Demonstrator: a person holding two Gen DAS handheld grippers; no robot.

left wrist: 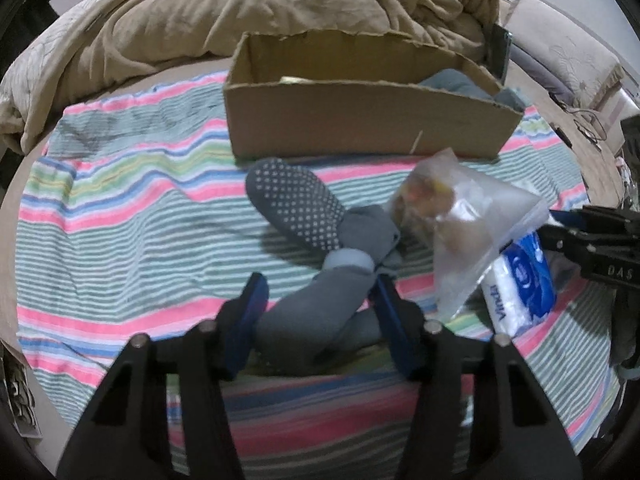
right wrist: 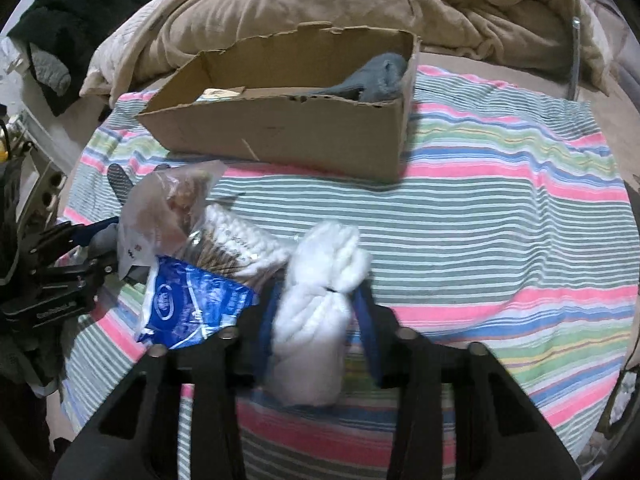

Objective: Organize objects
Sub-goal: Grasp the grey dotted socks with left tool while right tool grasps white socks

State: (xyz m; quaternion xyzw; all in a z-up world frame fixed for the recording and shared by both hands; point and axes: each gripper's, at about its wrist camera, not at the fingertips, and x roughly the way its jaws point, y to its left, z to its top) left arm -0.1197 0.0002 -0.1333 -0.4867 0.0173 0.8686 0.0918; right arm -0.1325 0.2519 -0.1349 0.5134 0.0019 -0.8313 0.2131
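Observation:
An open cardboard box (left wrist: 360, 124) stands on the striped cloth, also in the right wrist view (right wrist: 280, 128), with a grey cloth item (right wrist: 376, 76) inside. My left gripper (left wrist: 318, 296) has its fingers on both sides of a grey sock bundle (left wrist: 316, 312); whether they grip it I cannot tell. A second grey sock with white dots (left wrist: 296, 208) lies just beyond. My right gripper (right wrist: 318, 308) is shut on a white sock bundle (right wrist: 316, 320). A clear plastic bag (left wrist: 460, 224) and a blue tissue pack (left wrist: 524, 284) lie between the grippers.
A rumpled tan blanket (left wrist: 280, 12) lies behind the box. A pack of cotton swabs (right wrist: 236, 240) sits under the clear bag (right wrist: 168, 212) beside the tissue pack (right wrist: 192, 304). The right gripper shows at the left view's right edge (left wrist: 592, 244). Dark clothes (right wrist: 80, 8) hang at far left.

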